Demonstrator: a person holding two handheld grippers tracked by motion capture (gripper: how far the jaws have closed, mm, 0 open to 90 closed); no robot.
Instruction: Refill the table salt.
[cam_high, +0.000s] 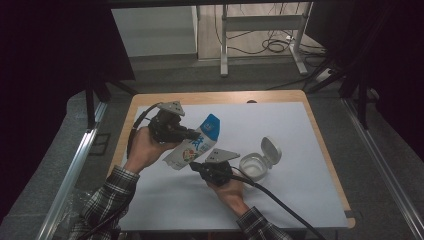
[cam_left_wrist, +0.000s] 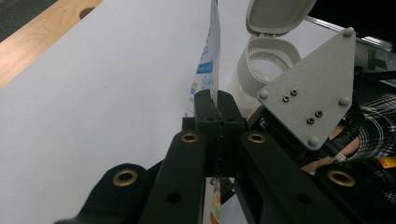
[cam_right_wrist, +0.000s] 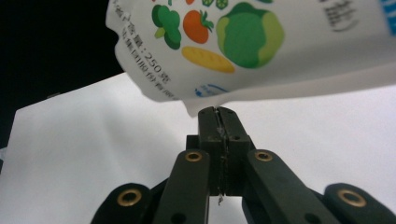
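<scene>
A white pouch (cam_high: 197, 142) with a blue top and printed vegetables hangs tilted above the white mat. My left gripper (cam_high: 194, 135) is shut on its side; in the left gripper view the thin pouch (cam_left_wrist: 210, 60) stands edge-on out of the closed left gripper (cam_left_wrist: 218, 100). My right gripper (cam_high: 193, 165) comes in from below, shut. In the right gripper view the tips of that gripper (cam_right_wrist: 218, 112) pinch the lower edge of the pouch (cam_right_wrist: 243, 46).
A white jar (cam_high: 255, 167) with its flip lid (cam_high: 271, 150) open stands on the mat (cam_high: 300, 190) just right of my right hand, and the jar (cam_left_wrist: 261, 60) also appears beyond the right gripper's grey plate (cam_left_wrist: 308, 93). The wooden table rim (cam_high: 322, 145) frames the mat.
</scene>
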